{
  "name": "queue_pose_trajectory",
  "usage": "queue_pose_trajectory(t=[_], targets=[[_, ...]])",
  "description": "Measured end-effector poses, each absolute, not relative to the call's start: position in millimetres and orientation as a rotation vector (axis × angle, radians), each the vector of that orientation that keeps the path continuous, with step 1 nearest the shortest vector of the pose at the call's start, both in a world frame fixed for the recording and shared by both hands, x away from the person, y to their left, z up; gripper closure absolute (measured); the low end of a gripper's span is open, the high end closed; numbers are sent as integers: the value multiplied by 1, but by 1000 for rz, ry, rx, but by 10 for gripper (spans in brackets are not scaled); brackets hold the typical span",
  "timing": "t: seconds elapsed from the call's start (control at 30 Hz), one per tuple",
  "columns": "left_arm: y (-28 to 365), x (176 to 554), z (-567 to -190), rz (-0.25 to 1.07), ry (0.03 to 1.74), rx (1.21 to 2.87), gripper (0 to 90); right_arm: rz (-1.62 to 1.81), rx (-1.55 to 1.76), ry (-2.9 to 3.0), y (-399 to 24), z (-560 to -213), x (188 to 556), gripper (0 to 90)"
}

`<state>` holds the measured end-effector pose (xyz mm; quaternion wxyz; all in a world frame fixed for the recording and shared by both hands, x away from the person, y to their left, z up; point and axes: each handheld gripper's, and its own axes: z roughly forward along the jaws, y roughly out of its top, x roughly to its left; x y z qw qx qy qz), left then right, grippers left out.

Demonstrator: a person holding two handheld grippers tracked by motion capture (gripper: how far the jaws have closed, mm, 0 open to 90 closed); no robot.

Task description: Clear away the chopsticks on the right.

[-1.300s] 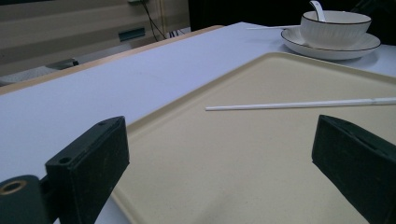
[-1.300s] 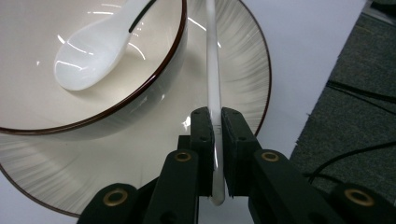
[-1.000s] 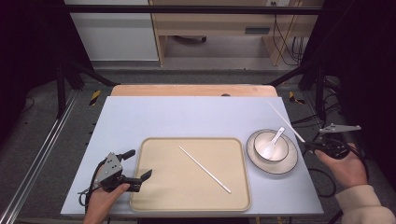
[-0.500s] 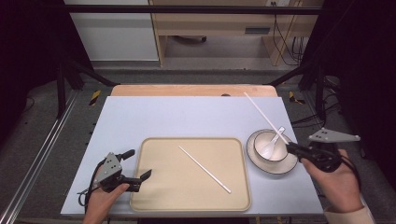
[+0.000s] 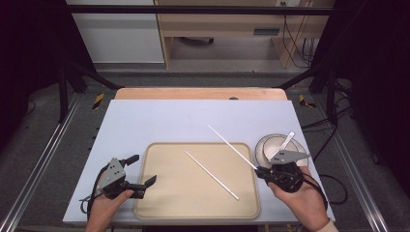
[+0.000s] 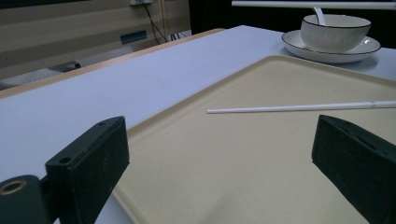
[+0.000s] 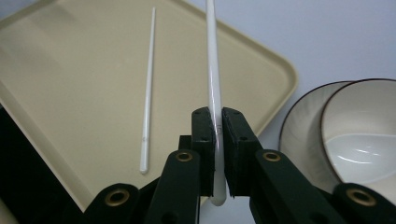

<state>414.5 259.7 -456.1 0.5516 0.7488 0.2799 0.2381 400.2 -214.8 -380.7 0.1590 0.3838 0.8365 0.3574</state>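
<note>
A beige tray [image 5: 169, 203] lies at the table's front middle. One white chopstick [image 5: 212, 175] lies slantwise on it, also seen in the left gripper view as chopstick [image 6: 289, 108]. My right gripper [image 5: 263, 171] hangs over the tray's right edge, shut on the end of a second white chopstick [image 5: 232, 147] that points up and to the left. In the right gripper view, the black pads [image 7: 205, 135] pinch that chopstick [image 7: 212, 70] above the tray [image 7: 84, 84]. My left gripper [image 5: 142, 169] rests at the tray's left edge, jaws open, nothing between them.
A cream bowl [image 5: 275, 145] with a dark rim sits on a saucer at the right, a white spoon [image 5: 286, 141] in it. The bowl [image 7: 369, 130] is just right of my right gripper. The blue table [image 5: 159, 121] stretches behind the tray.
My right gripper has carried the held chopstick leftward, from beside the bowl to the tray's right edge. The left gripper and the chopstick on the tray have stayed put.
</note>
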Motion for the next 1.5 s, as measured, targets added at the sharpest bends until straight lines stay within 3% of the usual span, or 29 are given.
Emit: queue_pose_trajectory(t=[0.53,1.13,1.37,1.5], targets=[[259,414,-456,563,657,1771,36,913,1079,2538,-170,-433,403,840],[256,413,-454,557,651,1775,37,893,1079,2601,-156,-455,413,834],[253,411,-450,560,651,1773,40,967,1058,2562,-158,-450,411,695],[248,410,-447,561,648,1797,48,1023,1034,2491,-162,-445,404,557]])
